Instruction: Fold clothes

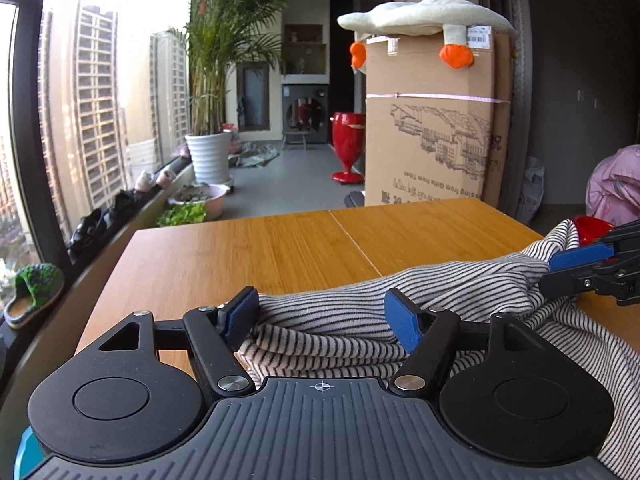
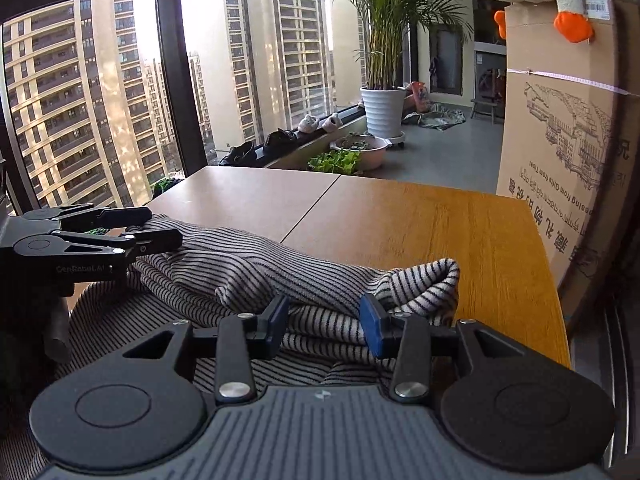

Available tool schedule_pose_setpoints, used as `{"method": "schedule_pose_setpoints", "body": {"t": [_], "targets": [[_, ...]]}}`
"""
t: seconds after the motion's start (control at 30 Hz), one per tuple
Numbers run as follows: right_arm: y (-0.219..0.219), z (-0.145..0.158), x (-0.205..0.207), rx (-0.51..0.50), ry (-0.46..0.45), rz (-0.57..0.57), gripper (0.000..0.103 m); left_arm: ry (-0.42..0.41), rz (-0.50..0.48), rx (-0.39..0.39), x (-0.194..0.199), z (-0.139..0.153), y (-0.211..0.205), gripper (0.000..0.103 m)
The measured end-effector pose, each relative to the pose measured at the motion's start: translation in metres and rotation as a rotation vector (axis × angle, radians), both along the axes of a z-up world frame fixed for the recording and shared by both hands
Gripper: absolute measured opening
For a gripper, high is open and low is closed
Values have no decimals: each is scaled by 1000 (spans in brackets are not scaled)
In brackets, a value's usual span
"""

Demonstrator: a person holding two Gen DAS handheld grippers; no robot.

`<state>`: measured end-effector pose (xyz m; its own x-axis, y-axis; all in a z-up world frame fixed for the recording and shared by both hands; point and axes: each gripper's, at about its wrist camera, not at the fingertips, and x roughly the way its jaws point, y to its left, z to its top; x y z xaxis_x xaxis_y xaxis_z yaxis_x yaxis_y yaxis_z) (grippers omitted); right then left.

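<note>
A black-and-white striped garment (image 1: pixel 460 280) (image 2: pixel 248 264) lies bunched in loose folds along the near side of the wooden table (image 1: pixel 260 248) (image 2: pixel 440 220). My left gripper (image 1: pixel 322 316) (image 2: pixel 160 228) is open wide at the garment's left end, a thick roll of cloth lying between its blue pads. My right gripper (image 2: pixel 324 320) (image 1: pixel 556 272) is at the garment's right end, its pads pressed on a stack of folds. There the cloth rises toward the fingers, and a rounded fold stands just beyond the right fingertip.
A tall cardboard box (image 1: pixel 436 120) with a plush toy (image 1: pixel 420 16) on top stands past the table's far edge. A red stool (image 1: pixel 348 144), a potted palm (image 1: pixel 208 156) and a pink basin sit on the floor. A big window with shoes on its sill runs along the left. A pink bundle (image 1: pixel 616 184) is at right.
</note>
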<state>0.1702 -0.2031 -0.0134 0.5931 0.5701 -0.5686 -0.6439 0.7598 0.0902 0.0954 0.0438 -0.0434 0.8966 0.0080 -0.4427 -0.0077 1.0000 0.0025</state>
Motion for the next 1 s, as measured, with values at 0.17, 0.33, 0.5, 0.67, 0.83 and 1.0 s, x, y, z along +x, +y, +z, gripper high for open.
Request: {"method": "schedule_pose_setpoints", "body": {"t": [0.17,0.33,0.5,0.67,0.83,1.0], "targets": [[29,43,15,43,-25,151,71,-4,-5,-17,-2,0,3,74],[86,22,55,-26,60,238,72,-12,-9,-45,-5,-1,8,75],[97,-5,73,-5,227,255,71,-18,-18,-79,-8,-2,15,77],[89,4,52,-11,187,237,23,-42,-23,-143,-15,2,24,78],[79,18,-1,-46,55,294,10,-140,22,-346,-36,31,58,88],[76,-13,-46,-137,74,340,10,-68,28,-344,-28,25,57,82]]}}
